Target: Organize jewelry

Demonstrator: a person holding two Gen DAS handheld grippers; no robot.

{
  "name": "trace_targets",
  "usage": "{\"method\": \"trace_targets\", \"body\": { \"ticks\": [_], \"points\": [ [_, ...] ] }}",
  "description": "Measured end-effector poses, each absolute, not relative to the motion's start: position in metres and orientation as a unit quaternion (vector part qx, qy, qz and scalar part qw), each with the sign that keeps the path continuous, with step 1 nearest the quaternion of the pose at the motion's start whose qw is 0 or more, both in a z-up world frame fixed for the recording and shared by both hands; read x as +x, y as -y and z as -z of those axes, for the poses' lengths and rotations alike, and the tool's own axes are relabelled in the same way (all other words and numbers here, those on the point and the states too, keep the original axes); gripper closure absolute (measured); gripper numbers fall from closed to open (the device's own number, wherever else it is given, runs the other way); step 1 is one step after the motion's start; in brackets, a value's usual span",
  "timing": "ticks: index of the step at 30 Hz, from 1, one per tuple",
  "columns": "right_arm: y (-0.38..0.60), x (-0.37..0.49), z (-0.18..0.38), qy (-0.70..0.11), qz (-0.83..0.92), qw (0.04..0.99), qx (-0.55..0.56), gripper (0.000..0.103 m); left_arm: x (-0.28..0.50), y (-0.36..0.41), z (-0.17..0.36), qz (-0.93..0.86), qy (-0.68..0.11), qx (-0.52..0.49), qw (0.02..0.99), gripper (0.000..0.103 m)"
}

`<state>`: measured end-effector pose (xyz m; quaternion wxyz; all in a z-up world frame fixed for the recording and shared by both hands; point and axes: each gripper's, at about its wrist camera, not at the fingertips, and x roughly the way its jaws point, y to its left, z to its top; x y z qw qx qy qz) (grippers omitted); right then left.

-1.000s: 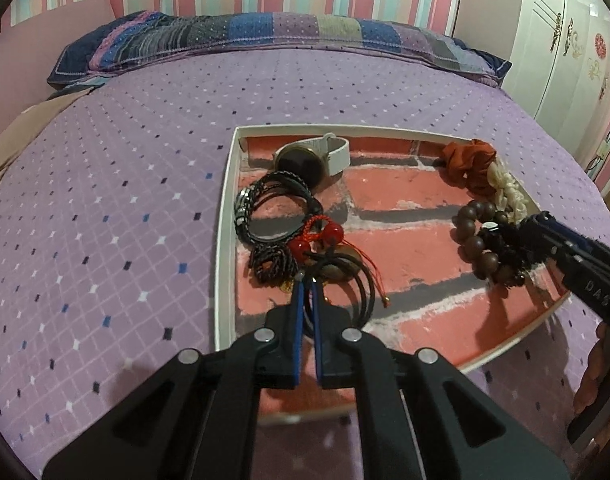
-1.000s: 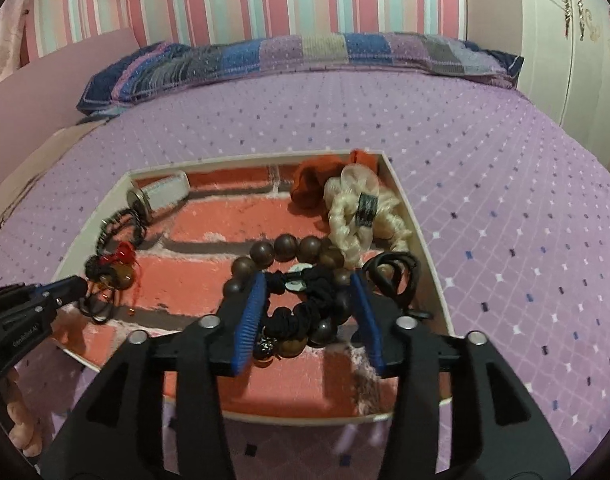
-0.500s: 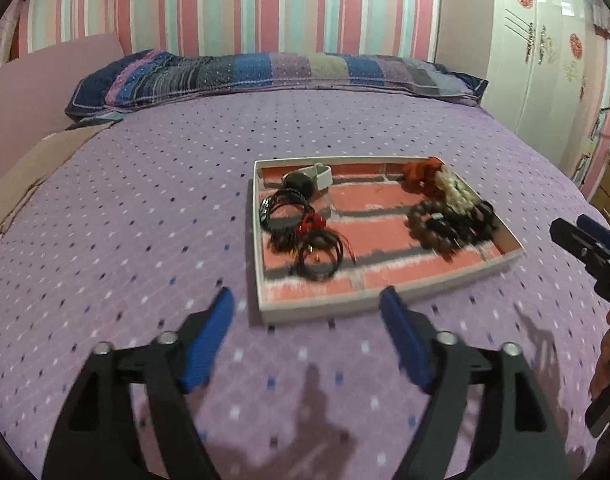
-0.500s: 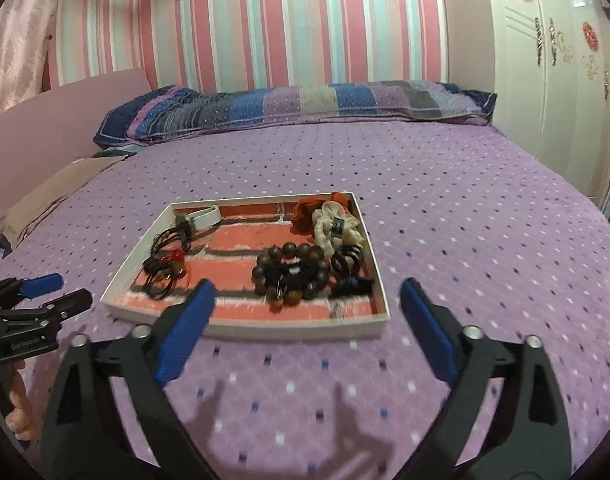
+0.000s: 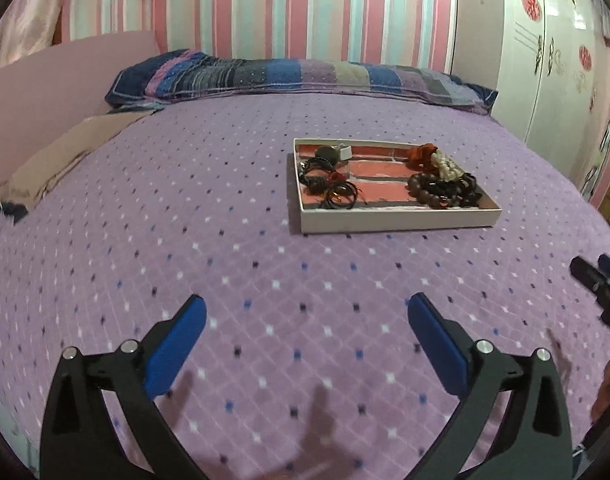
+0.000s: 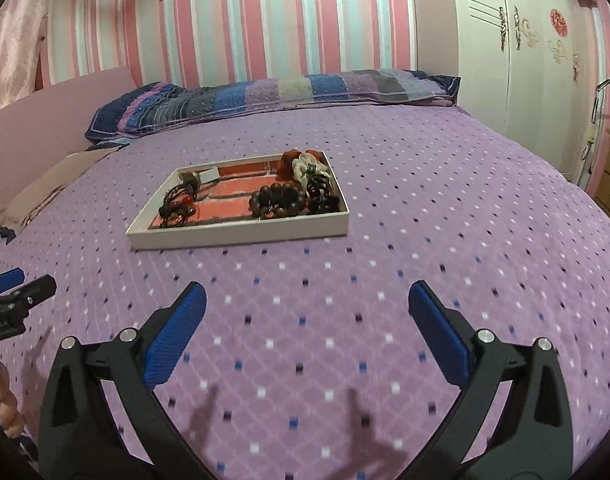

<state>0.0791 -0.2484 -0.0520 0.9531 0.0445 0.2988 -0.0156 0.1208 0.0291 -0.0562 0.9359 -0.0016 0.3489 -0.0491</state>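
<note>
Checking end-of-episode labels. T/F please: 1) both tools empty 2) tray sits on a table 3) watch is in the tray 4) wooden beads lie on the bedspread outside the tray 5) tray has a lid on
1) True: left tool and right tool are open, nothing between the jaws; the left is opening.
2) False: tray sits on the bed.
3) True: watch is at a far corner.
4) False: beads are inside.
5) False: it is uncovered.

A shallow white cardboard tray sits mid-bed on the purple diamond-print bedspread, a striped patchwork pillow behind it. Inside, a white-strapped watch lies far left, dark cord bracelets before it, brown wooden beads right of them.
</note>
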Motion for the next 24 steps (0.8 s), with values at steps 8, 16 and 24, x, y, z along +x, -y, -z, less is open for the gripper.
{"method": "trace_targets", "body": {
  "ticks": [8,16,24],
  "points": [
    [0.224,0.046,0.046,-0.279,0.018,0.960,0.008,0.004,0.081,-0.019,0.045,0.043,-0.317,0.014,0.947,0.004],
    [0.213,0.033,0.035,-0.269,0.010,0.963,0.006,0.004,0.069,-0.022,0.038,0.039,-0.309,0.009,0.950,0.004],
    [0.207,0.026,0.031,-0.264,0.015,0.965,0.000,0.004,0.063,-0.025,0.036,0.031,-0.306,0.009,0.951,0.005]
  ]
}}
